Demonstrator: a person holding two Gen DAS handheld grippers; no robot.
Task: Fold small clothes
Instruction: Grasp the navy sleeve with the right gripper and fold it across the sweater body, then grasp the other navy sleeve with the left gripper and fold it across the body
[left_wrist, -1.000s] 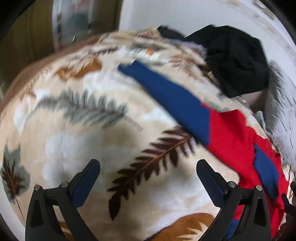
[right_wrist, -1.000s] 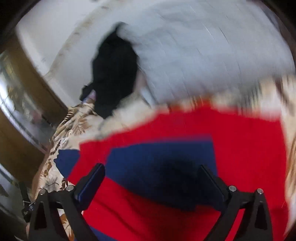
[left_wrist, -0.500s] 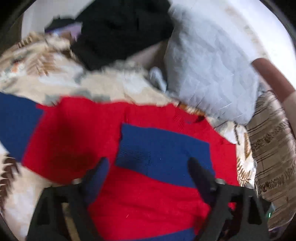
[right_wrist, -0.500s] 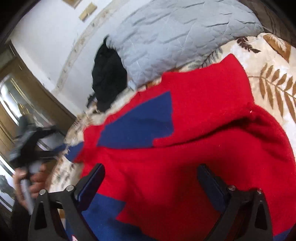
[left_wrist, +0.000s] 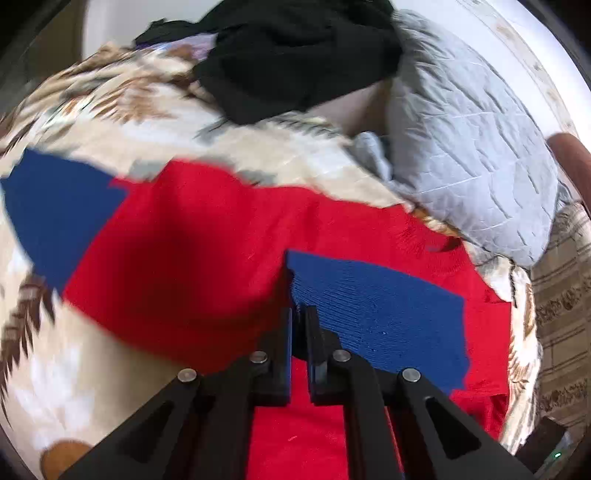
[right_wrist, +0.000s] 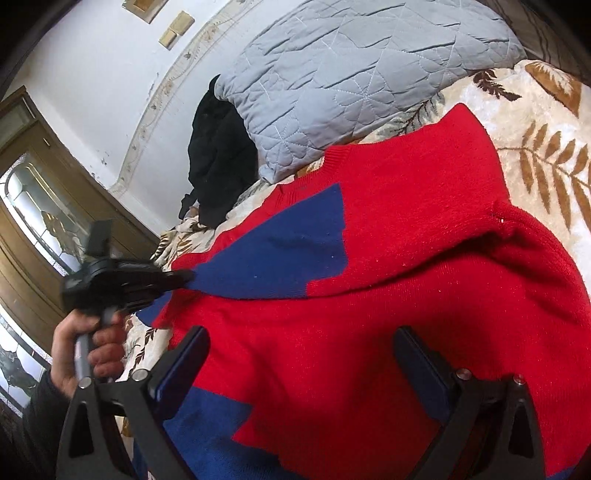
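Note:
A red sweater with blue patches (left_wrist: 207, 236) lies spread on a leaf-patterned blanket (left_wrist: 122, 122); it also fills the right wrist view (right_wrist: 406, 221). My left gripper (left_wrist: 297, 314) is shut, pinching the sweater's edge where red meets a blue patch. In the right wrist view the left gripper (right_wrist: 181, 277) shows at the left, gripping the sweater's side, with its sleeve hidden behind it. My right gripper (right_wrist: 301, 354) is open, hovering over the red lower part of the sweater.
A grey quilted pillow (right_wrist: 351, 74) lies behind the sweater, also in the left wrist view (left_wrist: 472, 147). A black garment (left_wrist: 295, 55) is piled at the head of the bed (right_wrist: 218, 155). A wooden glazed door (right_wrist: 40, 206) stands at the left.
My left gripper swung from the bare blanket to the sweater and closed on its edge. The right gripper drew back slightly and stays open over the sweater.

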